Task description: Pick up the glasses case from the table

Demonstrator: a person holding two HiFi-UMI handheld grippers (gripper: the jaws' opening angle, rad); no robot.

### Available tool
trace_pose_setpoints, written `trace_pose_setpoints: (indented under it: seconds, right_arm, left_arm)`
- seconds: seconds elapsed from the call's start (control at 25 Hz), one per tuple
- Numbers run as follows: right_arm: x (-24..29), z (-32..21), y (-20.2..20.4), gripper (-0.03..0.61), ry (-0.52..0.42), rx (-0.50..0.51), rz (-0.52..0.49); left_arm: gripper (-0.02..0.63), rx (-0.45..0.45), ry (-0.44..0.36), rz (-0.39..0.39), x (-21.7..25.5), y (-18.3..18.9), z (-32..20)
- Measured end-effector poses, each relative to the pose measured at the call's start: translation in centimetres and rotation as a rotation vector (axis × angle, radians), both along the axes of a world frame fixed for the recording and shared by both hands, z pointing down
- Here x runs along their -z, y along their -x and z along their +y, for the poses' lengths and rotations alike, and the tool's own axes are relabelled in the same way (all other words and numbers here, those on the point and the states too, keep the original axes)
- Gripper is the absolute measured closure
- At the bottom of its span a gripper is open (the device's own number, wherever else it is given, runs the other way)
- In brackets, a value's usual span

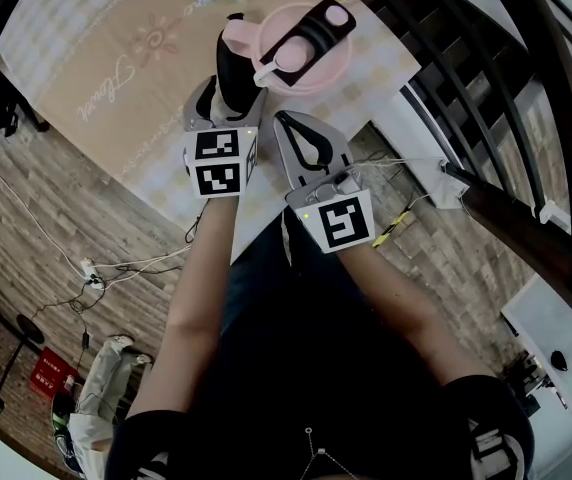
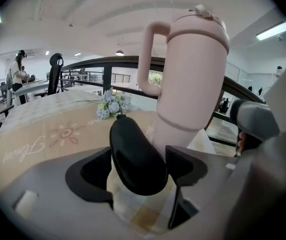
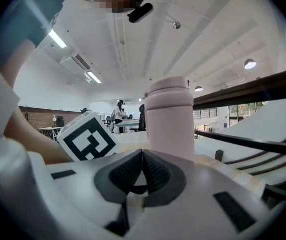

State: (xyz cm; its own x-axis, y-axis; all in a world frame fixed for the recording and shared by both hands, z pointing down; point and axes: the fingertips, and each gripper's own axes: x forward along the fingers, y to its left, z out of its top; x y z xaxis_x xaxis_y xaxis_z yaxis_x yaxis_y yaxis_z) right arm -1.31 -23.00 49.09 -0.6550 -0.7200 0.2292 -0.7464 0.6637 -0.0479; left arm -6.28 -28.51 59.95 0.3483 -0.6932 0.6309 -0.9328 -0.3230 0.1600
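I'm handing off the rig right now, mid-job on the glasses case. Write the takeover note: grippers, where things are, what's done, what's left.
Left gripper: open, one jaw on either side of the black glasses case, not pressing it.
Right gripper: shut, empty, held beside the left one.
Case: on the table, close in front of the pink tumbler; whether they touch is unclear.
Done: left gripper lined up around the case.
Left: close on the case and lift it, probably minding the tumbler behind.
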Motion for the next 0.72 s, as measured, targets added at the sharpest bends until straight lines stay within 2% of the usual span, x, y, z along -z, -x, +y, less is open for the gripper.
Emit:
trace_pose_setpoints:
  seconds: [0.28,0.72]
  right_arm:
    - [-0.1,-0.5,-0.3,0.566,0.007,-0.006,-0.002]
    - [-0.2,-0.6,-0.1,0.568,0.009,0.004,0.001]
  left_arm:
    - [0.275,0.004,0.092,0.026,-1.0,-0.6,-0.1]
    - [0.282,0.006,0.128,0.012,-0.8,0.3,1.1]
